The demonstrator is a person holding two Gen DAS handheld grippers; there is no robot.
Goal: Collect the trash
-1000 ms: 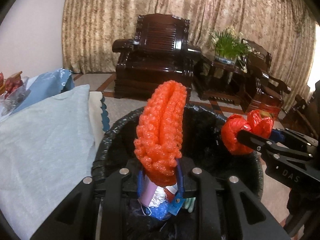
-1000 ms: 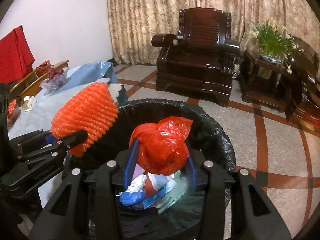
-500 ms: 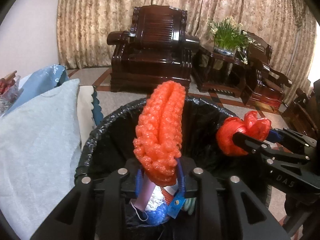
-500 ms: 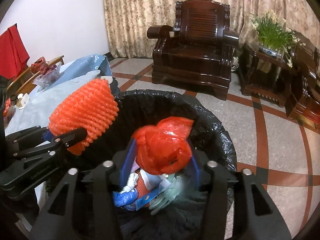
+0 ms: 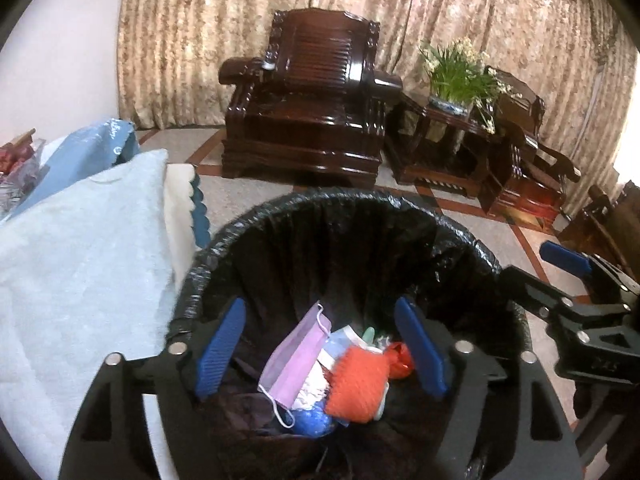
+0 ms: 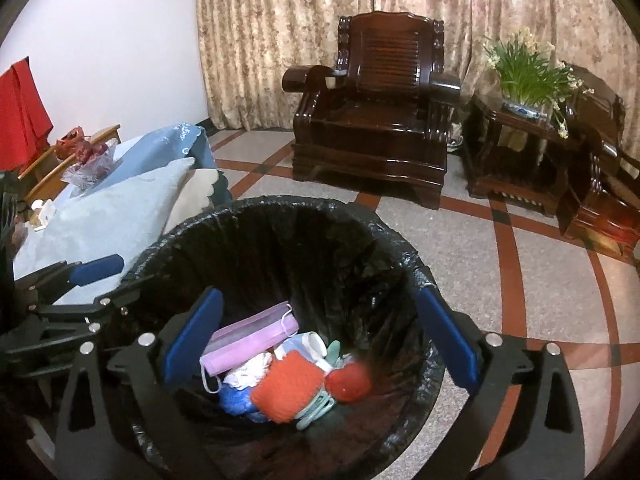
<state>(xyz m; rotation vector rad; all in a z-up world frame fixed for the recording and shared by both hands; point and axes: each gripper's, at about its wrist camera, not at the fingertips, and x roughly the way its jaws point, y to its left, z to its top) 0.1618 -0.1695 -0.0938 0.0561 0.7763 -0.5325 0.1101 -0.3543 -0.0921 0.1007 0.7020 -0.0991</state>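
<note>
A bin lined with a black bag stands on the floor below both grippers. Inside lie the orange foam net, the red plastic bag, a lilac face mask and other scraps. My left gripper hangs over the bin, its jaws opening with nothing between them. My right gripper does the same. In the left wrist view the right gripper shows at the right edge; in the right wrist view the left gripper shows at the left edge.
A table under pale blue cloth touches the bin's left side. Beyond stand a dark wooden armchair, a side table with a potted plant and a second chair. Tiled floor lies right.
Both grippers opened. The orange foam net dropped from the left one and the red bag from the right one into the bin.
</note>
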